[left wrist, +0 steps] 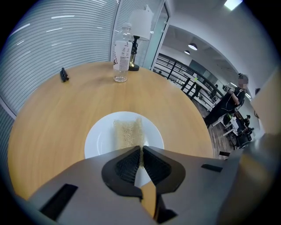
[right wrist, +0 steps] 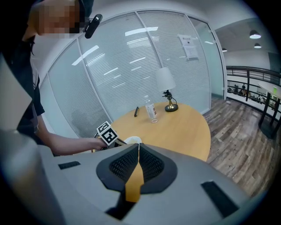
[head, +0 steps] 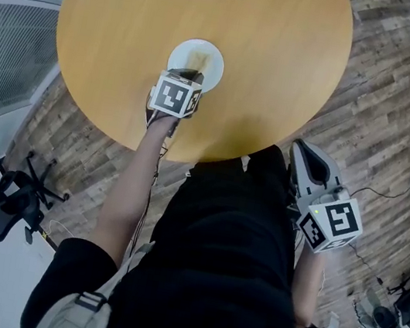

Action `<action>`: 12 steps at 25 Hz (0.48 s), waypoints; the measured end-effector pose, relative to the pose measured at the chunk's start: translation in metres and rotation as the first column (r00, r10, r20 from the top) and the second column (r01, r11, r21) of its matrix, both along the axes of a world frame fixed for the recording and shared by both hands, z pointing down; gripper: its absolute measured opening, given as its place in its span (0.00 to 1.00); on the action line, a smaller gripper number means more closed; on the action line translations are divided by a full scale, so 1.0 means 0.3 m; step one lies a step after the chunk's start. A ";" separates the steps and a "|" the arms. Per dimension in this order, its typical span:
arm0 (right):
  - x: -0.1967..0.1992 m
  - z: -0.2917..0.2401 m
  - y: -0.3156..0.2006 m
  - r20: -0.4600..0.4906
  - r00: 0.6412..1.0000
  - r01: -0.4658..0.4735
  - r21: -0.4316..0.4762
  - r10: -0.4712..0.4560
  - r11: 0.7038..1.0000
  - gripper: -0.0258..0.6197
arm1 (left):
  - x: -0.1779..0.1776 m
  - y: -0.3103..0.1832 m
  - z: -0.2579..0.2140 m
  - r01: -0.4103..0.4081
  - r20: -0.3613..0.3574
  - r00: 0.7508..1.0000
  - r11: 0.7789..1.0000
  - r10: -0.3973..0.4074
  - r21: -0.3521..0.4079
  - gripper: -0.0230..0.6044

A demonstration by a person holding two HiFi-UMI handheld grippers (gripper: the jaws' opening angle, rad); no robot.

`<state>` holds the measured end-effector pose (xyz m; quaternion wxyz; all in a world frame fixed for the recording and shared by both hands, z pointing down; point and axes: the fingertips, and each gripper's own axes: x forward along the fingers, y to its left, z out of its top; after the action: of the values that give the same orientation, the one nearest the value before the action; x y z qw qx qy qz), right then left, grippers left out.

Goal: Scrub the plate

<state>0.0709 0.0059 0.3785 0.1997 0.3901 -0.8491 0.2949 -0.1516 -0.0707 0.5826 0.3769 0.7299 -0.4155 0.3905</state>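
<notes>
Round wooden tabletop (head: 269,68) carries the white plate (left wrist: 99,138), dead ahead of the left hand-held gripper (left wrist: 141,150), which pinches a scrubbing pad (left wrist: 127,131) lying lengthwise across it; right hand-held gripper (right wrist: 138,148) waits off the tabletop, pressed together, empty.

Round wooden table (head: 284,71), pale and bare over most of its top. At its twelve o'clock edge in the head view, a clear water bottle (left wrist: 121,52), upright, label round its middle. Just beside the bottle, toward one o'clock in the left gripper view, a small table lamp (left wrist: 139,26) with a white shade and dark stem. At about eleven o'clock, well apart from the bottle, a small black object (left wrist: 64,74), too small to tell what. Behind the table, a glass wall with blinds (left wrist: 52,39). Wood-plank floor (head: 387,113). At eight o'clock of the head view, a black office chair (head: 1,206).
</notes>
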 end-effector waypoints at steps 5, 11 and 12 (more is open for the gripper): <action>-0.011 0.002 -0.001 0.002 1.000 0.015 0.003 -0.015 1.000 0.07 | -0.038 0.059 0.003 0.023 -0.001 1.000 1.000 -0.023 -0.014 0.08; -0.015 -0.005 0.000 0.005 1.000 0.016 0.007 -0.017 1.000 0.07 | -0.116 0.103 -0.028 0.065 0.012 0.998 0.998 -0.064 -0.014 0.08; -0.011 -0.005 0.000 0.005 1.000 0.015 0.007 -0.015 1.000 0.07 | -0.123 0.107 -0.030 0.070 0.014 0.997 0.997 -0.070 -0.016 0.08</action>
<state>0.0677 0.0060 0.3771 0.1982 0.3837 -0.8535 0.2915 -0.1887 -0.0387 0.5736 0.3936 0.7091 -0.4402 0.3853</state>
